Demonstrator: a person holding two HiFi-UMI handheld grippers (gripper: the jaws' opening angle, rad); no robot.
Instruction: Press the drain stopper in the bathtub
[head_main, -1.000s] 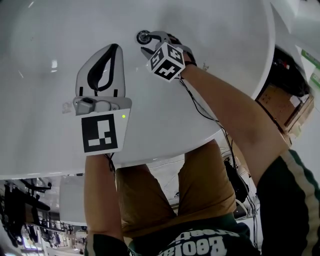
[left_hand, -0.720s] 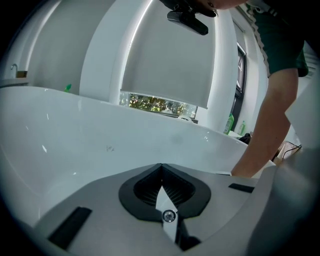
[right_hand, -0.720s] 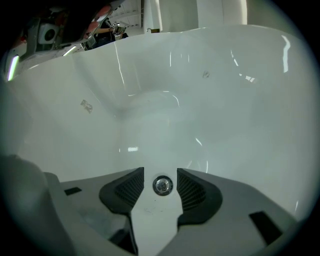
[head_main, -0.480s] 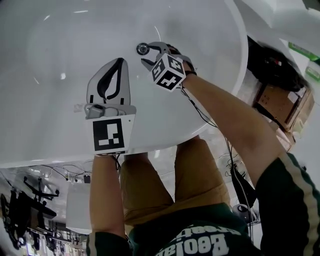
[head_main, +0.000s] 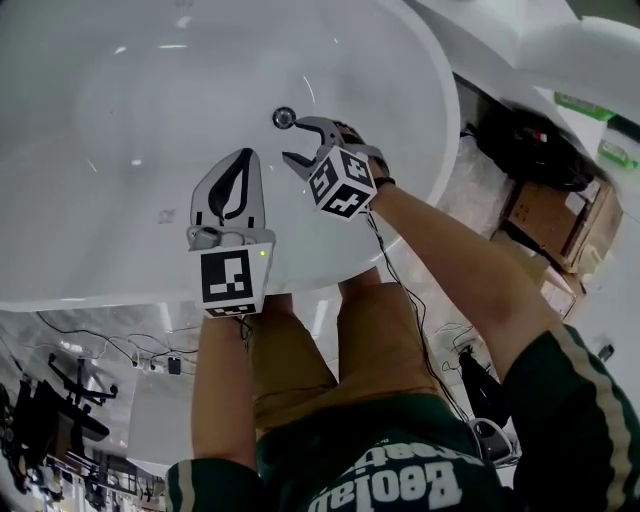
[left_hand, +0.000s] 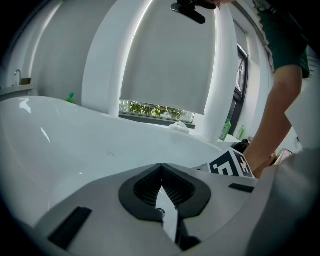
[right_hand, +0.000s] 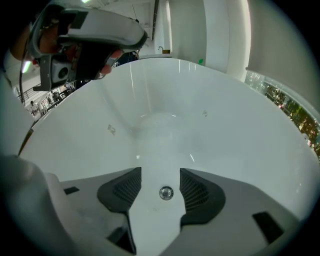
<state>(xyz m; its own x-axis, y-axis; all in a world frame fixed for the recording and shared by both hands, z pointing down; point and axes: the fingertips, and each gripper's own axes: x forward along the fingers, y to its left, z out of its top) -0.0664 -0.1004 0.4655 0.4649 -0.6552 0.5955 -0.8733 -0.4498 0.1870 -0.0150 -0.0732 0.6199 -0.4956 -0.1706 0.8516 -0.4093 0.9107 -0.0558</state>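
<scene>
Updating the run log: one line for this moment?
right gripper: jaws just been opening, empty, off drain stopper | left gripper: jaws shut, empty

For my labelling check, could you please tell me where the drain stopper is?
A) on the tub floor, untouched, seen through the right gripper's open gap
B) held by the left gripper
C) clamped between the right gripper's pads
A: the drain stopper lies on the bathtub floor beyond the right gripper, whose jaws have just been opening with nothing gripped between them.
</scene>
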